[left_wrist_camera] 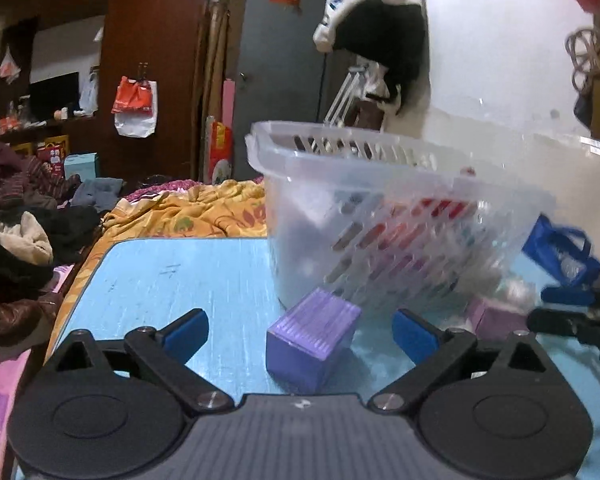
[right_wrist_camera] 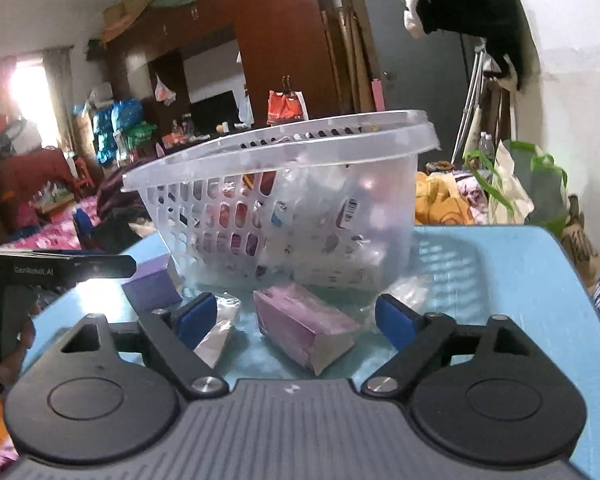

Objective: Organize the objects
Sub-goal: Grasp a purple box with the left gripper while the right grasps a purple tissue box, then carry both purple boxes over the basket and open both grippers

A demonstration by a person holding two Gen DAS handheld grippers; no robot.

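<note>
A clear plastic basket with several items inside stands on the light blue table; it also shows in the right wrist view. A purple box lies in front of it, between the fingers of my open left gripper, not touched. In the right wrist view a pink-purple carton lies between the fingers of my open right gripper. The purple box shows at its left, and the left gripper's body beyond. The right gripper's blue fingers show at the right edge of the left wrist view.
Clear plastic wrap lies on the table beside the carton. A yellow patterned blanket and piled clothes lie on the bed beyond the table. A wardrobe and a grey door stand behind.
</note>
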